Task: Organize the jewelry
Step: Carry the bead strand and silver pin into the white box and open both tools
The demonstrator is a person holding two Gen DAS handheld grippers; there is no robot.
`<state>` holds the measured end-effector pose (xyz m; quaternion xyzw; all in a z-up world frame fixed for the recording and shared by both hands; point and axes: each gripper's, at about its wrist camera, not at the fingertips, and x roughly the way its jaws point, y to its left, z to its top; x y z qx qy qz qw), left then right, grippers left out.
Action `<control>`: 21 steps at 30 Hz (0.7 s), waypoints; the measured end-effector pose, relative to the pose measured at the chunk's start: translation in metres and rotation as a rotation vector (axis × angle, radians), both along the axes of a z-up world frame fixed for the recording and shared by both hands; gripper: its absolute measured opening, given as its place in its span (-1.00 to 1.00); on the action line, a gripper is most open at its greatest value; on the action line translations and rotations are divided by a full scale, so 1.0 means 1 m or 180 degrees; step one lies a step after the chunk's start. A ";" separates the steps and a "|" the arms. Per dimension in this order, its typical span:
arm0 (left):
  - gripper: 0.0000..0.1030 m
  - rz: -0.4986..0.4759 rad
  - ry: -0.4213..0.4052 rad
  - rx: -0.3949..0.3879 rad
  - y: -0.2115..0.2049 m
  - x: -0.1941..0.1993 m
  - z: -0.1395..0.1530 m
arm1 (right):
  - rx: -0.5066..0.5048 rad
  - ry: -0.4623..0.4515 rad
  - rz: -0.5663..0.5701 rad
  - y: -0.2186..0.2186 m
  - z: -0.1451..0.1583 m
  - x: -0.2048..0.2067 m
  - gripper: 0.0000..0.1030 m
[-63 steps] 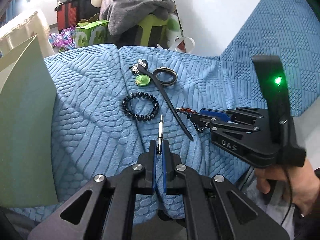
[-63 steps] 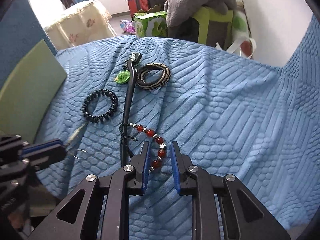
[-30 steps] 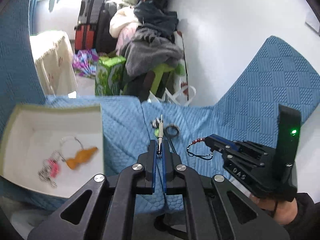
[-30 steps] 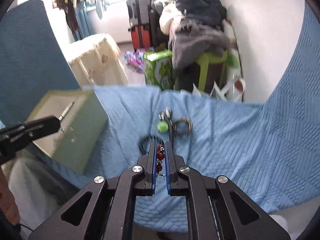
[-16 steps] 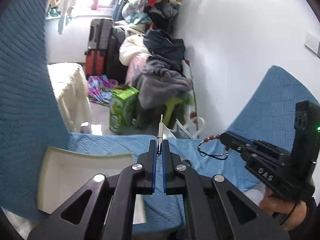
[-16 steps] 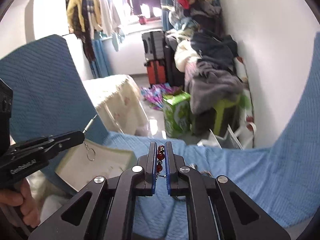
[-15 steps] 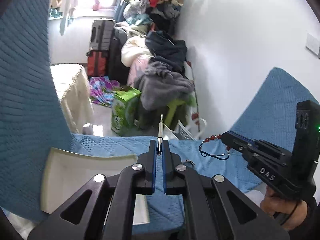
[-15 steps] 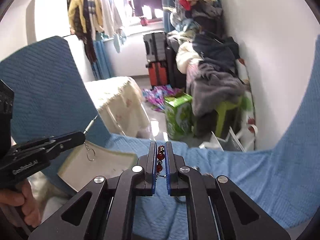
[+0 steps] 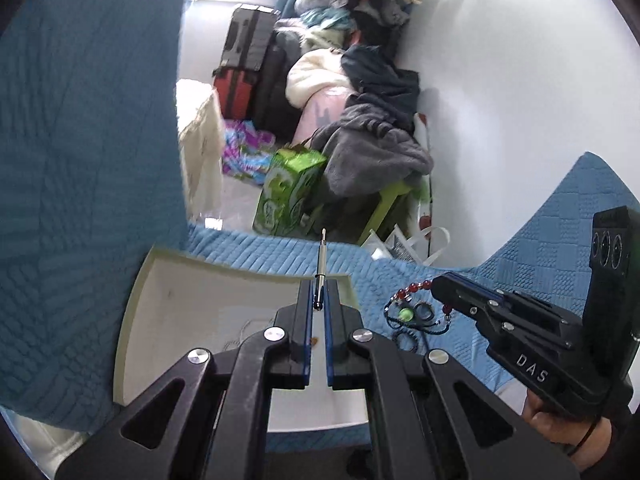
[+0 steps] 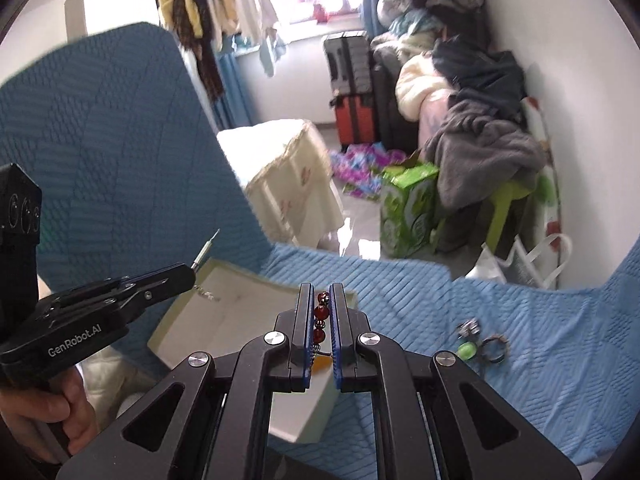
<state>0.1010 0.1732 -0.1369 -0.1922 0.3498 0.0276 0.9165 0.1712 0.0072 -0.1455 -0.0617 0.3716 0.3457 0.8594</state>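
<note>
My left gripper is shut on a thin silver metal pin that points forward, held above the open white box. It also shows in the right wrist view, where a small ring hangs from the pin. My right gripper is shut on a red bead bracelet, held above the box's near corner. In the left wrist view the right gripper has the red beads and dark cord hanging from it. The green pendant, a ring bracelet and a black bead bracelet lie on the blue quilt.
The blue quilted cover rises at left and right. Beyond its far edge are a green carton, a stool with grey clothes, suitcases and a cream-covered table. A white wall is on the right.
Both grippers have dipped back down toward the box; the box and the jewelry on the quilt come back into view. Both grips are unchanged.
</note>
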 end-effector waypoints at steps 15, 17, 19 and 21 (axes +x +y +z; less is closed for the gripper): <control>-0.91 0.0197 0.0639 0.0026 0.042 0.009 -0.077 | -0.0517 0.0284 0.0187 0.051 -0.081 -0.002 -0.89; -0.91 0.0222 0.0701 -0.0007 0.045 0.008 -0.086 | -0.0548 0.0324 0.0222 0.054 -0.088 -0.001 -0.88; -0.91 0.0229 0.0714 -0.0055 0.046 0.007 -0.090 | -0.0573 0.0348 0.0267 0.055 -0.092 -0.001 -0.87; -0.91 0.0245 0.0711 -0.0074 0.048 0.007 -0.091 | -0.0583 0.0369 0.0288 0.055 -0.093 -0.001 -0.87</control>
